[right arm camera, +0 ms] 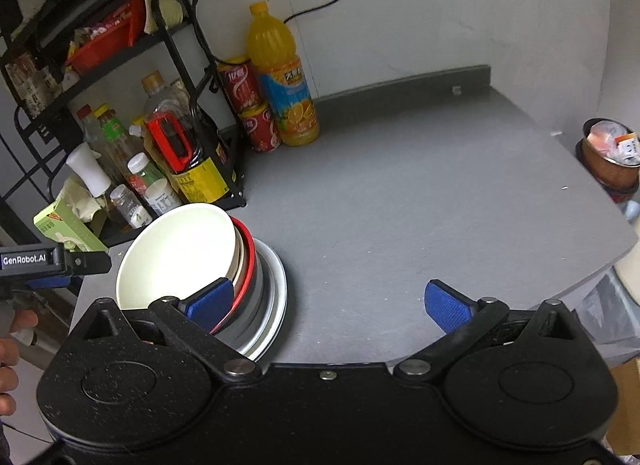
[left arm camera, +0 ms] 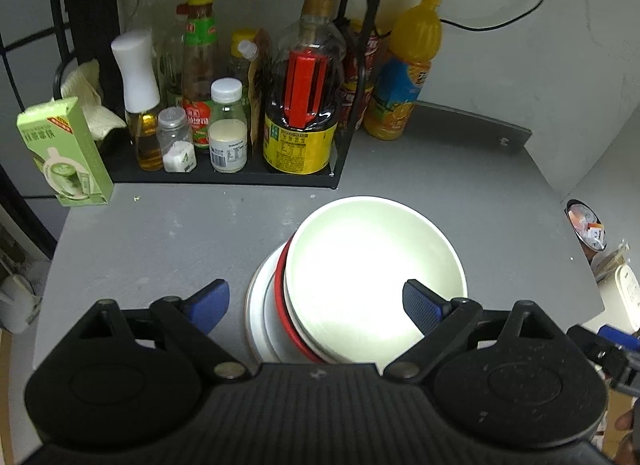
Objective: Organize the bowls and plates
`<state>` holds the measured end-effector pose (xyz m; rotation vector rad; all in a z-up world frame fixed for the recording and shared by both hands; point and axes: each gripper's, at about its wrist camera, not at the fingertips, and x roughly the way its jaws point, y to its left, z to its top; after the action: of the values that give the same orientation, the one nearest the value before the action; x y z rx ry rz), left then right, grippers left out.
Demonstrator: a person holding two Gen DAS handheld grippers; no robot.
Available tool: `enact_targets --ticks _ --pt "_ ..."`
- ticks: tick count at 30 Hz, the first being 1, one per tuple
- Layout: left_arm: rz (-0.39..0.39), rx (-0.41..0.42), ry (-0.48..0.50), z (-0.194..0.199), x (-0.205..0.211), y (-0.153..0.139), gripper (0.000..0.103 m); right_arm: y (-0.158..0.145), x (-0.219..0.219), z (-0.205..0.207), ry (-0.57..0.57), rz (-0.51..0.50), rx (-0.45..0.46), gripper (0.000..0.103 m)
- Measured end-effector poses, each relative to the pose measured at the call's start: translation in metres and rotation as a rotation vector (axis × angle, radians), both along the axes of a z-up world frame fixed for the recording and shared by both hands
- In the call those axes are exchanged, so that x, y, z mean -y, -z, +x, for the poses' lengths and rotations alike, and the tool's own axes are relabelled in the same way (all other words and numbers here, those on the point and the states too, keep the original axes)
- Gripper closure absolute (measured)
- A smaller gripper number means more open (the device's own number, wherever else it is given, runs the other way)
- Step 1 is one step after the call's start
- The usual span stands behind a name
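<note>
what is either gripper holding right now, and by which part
Nothing is held. The left gripper and the right gripper both stand wide open with nothing between their pads; the white bowl sits free atop the stacked dishes.

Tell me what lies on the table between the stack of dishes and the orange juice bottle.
Nothing: in the right wrist view, bare grey table runs from the stack of dishes to the orange juice bottle.

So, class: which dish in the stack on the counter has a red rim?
The bowl second from the top, directly under the plain white bowl; the plates beneath are white with no red.
</note>
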<state>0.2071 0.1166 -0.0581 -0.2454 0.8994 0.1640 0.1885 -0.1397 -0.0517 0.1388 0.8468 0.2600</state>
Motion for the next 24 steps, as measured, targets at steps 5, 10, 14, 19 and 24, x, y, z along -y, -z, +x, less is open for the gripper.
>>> enact_targets --ticks 5,10,14,19,24 --pt "0.007 0.033 0.005 -0.022 0.008 -0.015 0.011 -0.012 0.007 -0.019 -0.001 -0.008 0.036 0.0" --pt "0.023 0.064 0.015 -0.043 0.018 -0.028 0.011 -0.024 0.011 -0.036 0.003 -0.014 0.071 0.0" --pt "0.03 0.085 0.018 -0.058 0.024 -0.038 0.011 -0.031 0.014 -0.048 0.004 -0.015 0.092 0.0" --pt "0.045 0.108 0.03 -0.075 0.034 -0.048 0.011 -0.039 0.02 -0.064 0.01 -0.015 0.119 0.0" --pt "0.052 0.132 0.057 -0.093 0.047 -0.056 0.011 -0.045 0.028 -0.081 0.028 -0.017 0.139 0.0"
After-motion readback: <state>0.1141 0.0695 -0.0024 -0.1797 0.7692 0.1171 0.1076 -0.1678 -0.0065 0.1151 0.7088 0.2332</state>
